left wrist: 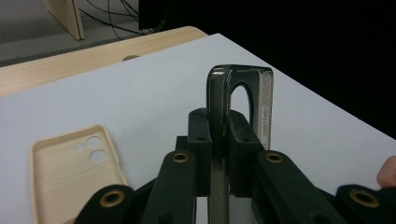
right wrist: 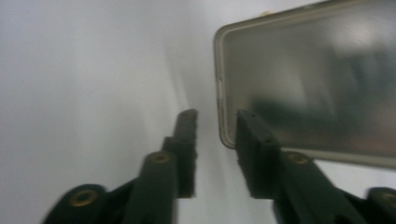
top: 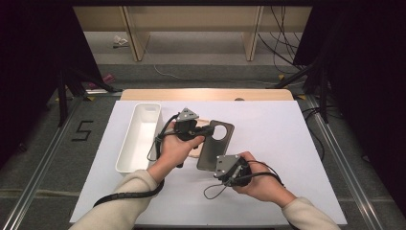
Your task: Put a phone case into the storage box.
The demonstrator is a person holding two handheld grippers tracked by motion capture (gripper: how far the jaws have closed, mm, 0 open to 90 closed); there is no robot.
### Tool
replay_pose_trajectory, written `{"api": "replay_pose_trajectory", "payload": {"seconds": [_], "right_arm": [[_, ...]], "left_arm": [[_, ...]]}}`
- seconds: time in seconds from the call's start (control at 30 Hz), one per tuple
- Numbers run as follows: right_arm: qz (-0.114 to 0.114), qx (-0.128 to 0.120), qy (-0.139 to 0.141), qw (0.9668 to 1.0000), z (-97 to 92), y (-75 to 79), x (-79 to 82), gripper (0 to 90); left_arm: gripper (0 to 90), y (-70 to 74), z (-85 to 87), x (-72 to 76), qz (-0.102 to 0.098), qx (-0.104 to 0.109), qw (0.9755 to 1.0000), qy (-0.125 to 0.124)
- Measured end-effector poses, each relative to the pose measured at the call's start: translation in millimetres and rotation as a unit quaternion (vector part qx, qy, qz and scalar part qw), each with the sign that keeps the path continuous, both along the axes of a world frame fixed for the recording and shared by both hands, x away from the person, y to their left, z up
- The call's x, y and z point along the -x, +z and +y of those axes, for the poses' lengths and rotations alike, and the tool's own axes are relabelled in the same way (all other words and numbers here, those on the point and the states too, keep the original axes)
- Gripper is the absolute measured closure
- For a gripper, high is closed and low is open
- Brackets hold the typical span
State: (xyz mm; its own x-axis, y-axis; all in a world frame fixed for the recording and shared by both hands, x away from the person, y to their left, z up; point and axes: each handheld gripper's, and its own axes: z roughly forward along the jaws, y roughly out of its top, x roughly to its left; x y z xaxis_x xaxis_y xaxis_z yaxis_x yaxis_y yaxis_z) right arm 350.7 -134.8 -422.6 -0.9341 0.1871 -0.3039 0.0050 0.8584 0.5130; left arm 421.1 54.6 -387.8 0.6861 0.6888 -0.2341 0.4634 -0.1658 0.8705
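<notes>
High view: left gripper pinches one dark phone case at its 12 o'clock end; right gripper, jaws parted, straddles its 6 o'clock edge. One beige case, one white bin; bare table toward 3 o'clock.

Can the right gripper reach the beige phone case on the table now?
Probably not directly: the beige phone case lies beyond the dark phone case held by the left gripper, which blocks the right gripper.
</notes>
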Motion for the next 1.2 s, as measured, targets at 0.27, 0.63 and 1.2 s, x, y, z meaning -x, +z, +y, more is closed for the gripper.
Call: {"api": "replay_pose_trajectory", "payload": {"seconds": [0.27,0.63,1.2], "right_arm": [[0.000,-0.068,-0.081,0.9944,-13.6,5.1,-10.0,35.9],[0.018,-0.148,-0.138,0.9791,-35.8,7.9,-15.4,17.2],[0.015,-0.206,-0.201,0.9575,-67.8,6.6,-19.9,16.9]], "left_arm": [[81.7,0.5,14.6,-0.6,-0.044,0.005,0.9990,0.006],[81.7,6.5,35.9,0.0,-0.072,0.025,0.9970,0.015],[81.6,25.8,61.8,2.8,-0.095,0.047,0.9939,0.031]]}}
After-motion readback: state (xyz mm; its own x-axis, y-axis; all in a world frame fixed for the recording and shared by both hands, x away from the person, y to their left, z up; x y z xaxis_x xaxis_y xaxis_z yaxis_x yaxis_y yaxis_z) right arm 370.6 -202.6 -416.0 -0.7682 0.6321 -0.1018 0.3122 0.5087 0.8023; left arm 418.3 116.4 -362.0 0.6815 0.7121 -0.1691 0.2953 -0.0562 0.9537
